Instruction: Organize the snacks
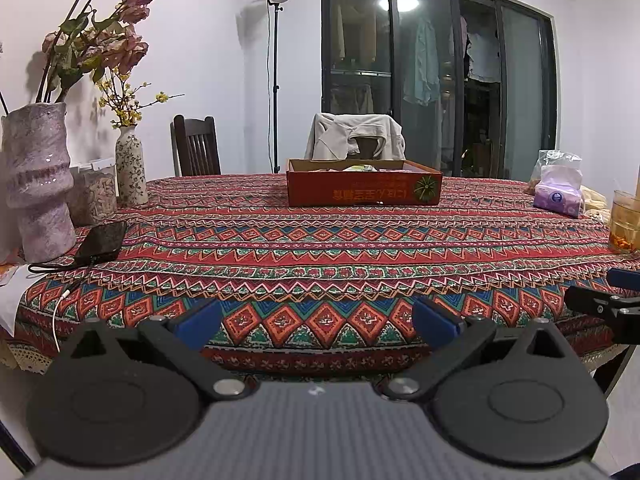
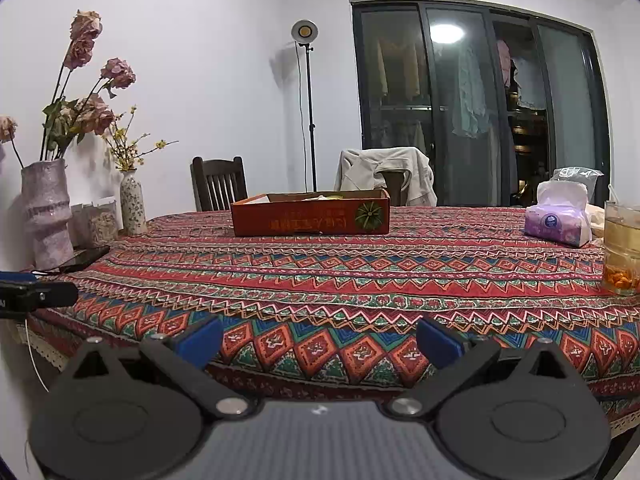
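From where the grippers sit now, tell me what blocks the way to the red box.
Nothing visible does. Only bare tablecloth lies between both open grippers, left gripper and right gripper, and the red box.

My left gripper (image 1: pixel 318 322) shows black linkage arms, blue fingertip pads (image 1: pixel 200 322), silver pivot screws and round black discs at lower frame; my right gripper (image 2: pixel 320 338) looks identical over its grey ribbed body.
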The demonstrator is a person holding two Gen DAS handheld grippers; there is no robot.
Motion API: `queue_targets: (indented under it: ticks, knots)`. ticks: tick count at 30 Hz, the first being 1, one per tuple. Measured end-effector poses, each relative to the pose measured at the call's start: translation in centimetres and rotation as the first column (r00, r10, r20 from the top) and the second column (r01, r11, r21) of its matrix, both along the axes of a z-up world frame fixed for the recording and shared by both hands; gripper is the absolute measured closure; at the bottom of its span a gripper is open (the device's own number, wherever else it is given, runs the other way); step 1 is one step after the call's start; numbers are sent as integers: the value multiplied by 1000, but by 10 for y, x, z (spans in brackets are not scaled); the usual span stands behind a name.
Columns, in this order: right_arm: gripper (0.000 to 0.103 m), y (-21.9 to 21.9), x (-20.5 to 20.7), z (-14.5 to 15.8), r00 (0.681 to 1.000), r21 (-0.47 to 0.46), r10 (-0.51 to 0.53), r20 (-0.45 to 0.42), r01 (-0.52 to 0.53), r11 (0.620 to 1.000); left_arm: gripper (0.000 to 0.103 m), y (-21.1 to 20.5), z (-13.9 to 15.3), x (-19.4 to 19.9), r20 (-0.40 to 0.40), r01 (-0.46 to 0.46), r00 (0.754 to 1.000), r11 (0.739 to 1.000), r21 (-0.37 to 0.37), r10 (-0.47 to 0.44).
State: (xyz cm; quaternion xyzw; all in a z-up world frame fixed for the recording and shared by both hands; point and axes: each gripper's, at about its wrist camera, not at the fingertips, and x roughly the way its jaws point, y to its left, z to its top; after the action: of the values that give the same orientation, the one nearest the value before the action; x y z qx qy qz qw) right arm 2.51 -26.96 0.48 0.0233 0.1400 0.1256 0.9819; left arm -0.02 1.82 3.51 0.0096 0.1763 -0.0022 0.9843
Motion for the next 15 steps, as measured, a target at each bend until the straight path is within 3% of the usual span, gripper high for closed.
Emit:
queue_targets:
  ticks: [15]
  knots:
    - [0,-5,-1,2,1000,7,-2,3,2,1000,0,-1,1,0,10,0,1000,1000,0,0]
